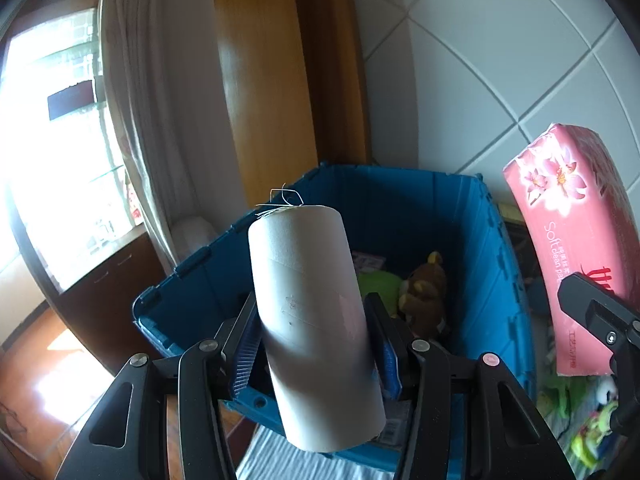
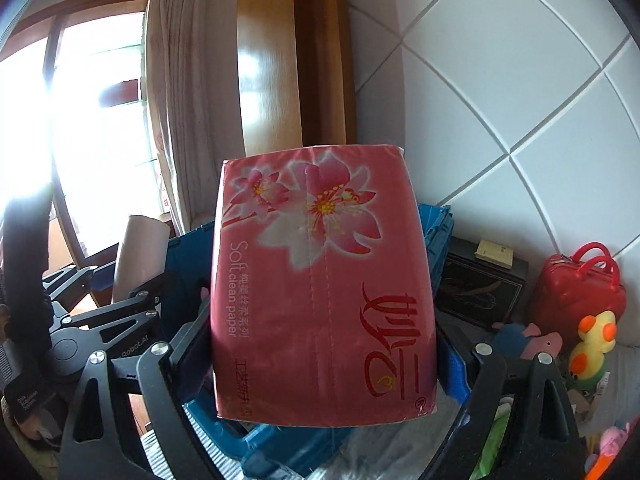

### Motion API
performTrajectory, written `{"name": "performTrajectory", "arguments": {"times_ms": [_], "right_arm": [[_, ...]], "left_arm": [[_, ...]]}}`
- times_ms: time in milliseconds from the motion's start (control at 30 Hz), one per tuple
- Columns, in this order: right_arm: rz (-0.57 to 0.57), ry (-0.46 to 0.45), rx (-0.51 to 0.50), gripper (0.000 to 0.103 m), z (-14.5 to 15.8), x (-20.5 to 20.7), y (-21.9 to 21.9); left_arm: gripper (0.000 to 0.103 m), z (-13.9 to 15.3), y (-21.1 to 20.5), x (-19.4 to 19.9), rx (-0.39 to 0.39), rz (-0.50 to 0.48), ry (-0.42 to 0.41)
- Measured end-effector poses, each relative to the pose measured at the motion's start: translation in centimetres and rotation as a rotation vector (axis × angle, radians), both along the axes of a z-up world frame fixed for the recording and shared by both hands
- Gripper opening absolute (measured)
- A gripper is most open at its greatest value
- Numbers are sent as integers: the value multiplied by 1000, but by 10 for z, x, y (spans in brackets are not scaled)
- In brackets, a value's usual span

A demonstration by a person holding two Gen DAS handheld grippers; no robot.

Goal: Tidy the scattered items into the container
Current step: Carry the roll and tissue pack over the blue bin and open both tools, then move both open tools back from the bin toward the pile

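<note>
Left wrist view: the left gripper (image 1: pixel 312 344) grasps a grey cardboard tube (image 1: pixel 310 312) between its two blue-padded fingers. The tube stands nearly upright, tilted a little so its top leans left, with a few loose threads at its upper rim. Just beyond it sits an open blue plastic crate (image 1: pixel 440 208), the container. On the crate's floor lie a brown plush toy (image 1: pixel 426 296) and, touching it on its left, a green soft item (image 1: pixel 378 284). At the right edge, a pink pack of tissue paper (image 1: pixel 572 216) hangs in the air beside the crate, clamped lower down by part of the other black gripper. Behind the crate are a white tiled wall (image 1: pixel 500 60), a wooden panel (image 1: pixel 264 80), a pale curtain (image 1: pixel 148 100) and a bright window.

Right wrist view: the right gripper (image 2: pixel 324 344) grasps the same pink tissue pack (image 2: pixel 324 280), its jaws spread wide on the pack's two sides. The pack, printed with pink flowers, fills the middle of the view and hides most of the blue crate (image 2: pixel 436 232) behind it. To the left, the tube (image 2: pixel 138 260) and the left gripper appear. On the far right stand a red toy suitcase (image 2: pixel 576 292), a yellow plush duck (image 2: pixel 592 344) and a dark box (image 2: pixel 480 292), all outside the crate.
</note>
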State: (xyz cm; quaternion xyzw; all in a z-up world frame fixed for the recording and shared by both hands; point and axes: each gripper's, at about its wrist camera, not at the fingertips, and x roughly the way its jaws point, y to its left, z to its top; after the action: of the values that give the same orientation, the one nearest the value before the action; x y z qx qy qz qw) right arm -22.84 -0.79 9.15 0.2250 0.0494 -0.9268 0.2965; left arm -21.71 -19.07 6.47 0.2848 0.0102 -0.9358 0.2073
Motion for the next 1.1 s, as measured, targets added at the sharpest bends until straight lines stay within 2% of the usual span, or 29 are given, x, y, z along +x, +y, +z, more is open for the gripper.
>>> {"name": "performTrajectory", "arguments": {"times_ms": [100,233,267,300,333,367,400,433,467,733,1100], "right_arm": [[-22,-21,25,91,-12,-23,-29],[-61,-43,57,91,-24,-43,-55],[-71,-47,64,92,-26,-47,-59],[-82,-45,69,92,-27,-51,-62],[-92,-44,74,93,-28,-54,-65],[-100,-41,73,94,-28,-56,-66],[-109,-39,72,96,-28,-58,-66],[-118,-35,71,102,-28,-60,-66],[-135,-23,75,103,-27,-60,-66],[-200,-21,87,103,-28,-61,-59],[-226,-32,84,103,-30,-42,-36]], "left_arm": [[50,-15,-27,-20,26,-11,-36],[50,-29,-42,-40,49,-44,-59],[53,-33,-44,-44,53,-54,-63],[59,-35,-44,-47,52,-63,-64],[77,-35,-42,-49,46,-67,-58],[89,-33,-42,-50,38,-68,-50],[89,-32,-41,-51,29,-69,-40],[89,-31,-41,-51,23,-75,-33],[89,-31,-42,-52,24,-83,-31],[89,-36,-49,-49,58,-99,-35],[89,-31,-23,-23,77,-119,-28]]}}
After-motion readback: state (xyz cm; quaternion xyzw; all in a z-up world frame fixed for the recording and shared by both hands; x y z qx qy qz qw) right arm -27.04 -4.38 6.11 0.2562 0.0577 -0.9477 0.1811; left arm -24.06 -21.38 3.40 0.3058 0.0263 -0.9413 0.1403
